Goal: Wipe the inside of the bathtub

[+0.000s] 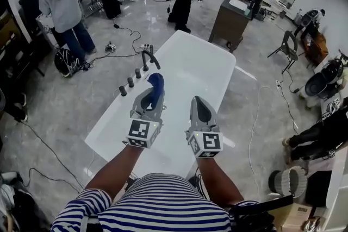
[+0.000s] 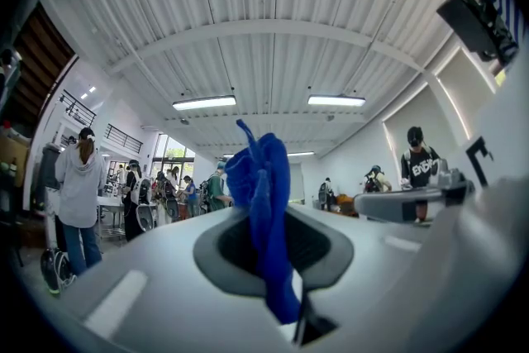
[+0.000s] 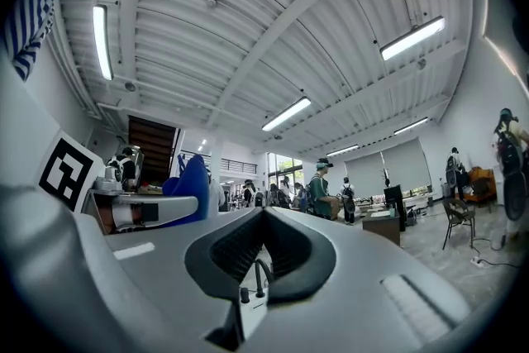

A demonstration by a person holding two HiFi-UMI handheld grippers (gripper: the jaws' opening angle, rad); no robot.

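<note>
While left hand-held gripper (image 1: pixel 153 88) is pinching crumpled blue cloth (image 2: pixel 264 194), right hand-held gripper (image 1: pixel 200 100) closed and empty, white oblong bathtub (image 1: pixel 201 62) is seemingly awaiting wiping.

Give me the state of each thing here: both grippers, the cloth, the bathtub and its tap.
left gripper: shut on the blue cloth.
right gripper: shut, nothing between its jaws.
blue cloth: bunched, sticking up out of the left gripper's jaws.
bathtub: standing on the floor, both grippers held over it.
tap: no water seen running.
</note>
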